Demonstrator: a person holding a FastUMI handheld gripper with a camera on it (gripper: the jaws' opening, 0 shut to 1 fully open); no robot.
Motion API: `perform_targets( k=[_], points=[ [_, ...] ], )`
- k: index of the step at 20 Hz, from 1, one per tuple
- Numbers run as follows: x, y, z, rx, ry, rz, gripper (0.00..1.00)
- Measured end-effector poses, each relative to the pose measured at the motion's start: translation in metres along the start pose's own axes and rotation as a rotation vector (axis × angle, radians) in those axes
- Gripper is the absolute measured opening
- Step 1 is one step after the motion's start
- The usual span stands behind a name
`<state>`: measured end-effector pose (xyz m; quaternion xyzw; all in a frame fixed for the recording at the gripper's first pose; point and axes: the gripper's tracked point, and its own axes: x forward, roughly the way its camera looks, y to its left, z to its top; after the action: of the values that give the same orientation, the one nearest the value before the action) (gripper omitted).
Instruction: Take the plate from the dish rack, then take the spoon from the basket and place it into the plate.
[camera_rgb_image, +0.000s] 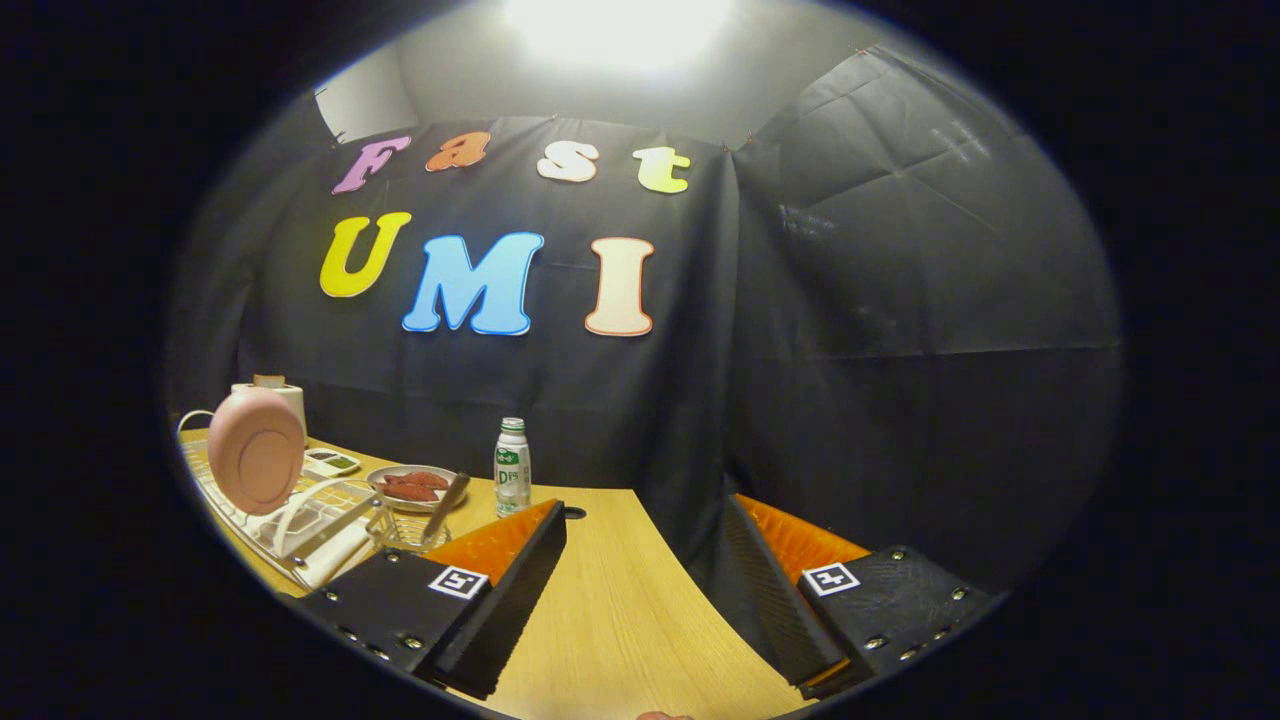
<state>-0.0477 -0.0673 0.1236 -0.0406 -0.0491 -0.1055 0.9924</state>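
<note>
A pink plate (256, 449) stands upright on its edge in a white wire dish rack (290, 525), far to the left of my fingers. Just right of the rack, a small wire basket (405, 527) holds a metal spoon (444, 506) that leans with its handle up, close behind my left finger (500, 570). My gripper (640, 590) is open, its fingers spread wide over the wooden table (620, 610) with nothing between them. It is well apart from the plate and the spoon.
A white bottle with a green label (512, 480) stands beyond the left finger. A bowl of reddish food (412, 486) and a small tray (330, 462) lie behind the rack, with a white jar (285, 394) behind the plate. The table's right edge meets the black cloth wall.
</note>
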Motion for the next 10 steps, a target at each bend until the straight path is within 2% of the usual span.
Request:
perform_targets(
  k=[4, 10],
  points=[
    [-0.035, 0.038, 0.025, 0.022, 0.019, 0.053, 0.99],
    [-0.058, 0.135, 0.065, 0.103, 0.038, 0.241, 0.99]
  ],
)
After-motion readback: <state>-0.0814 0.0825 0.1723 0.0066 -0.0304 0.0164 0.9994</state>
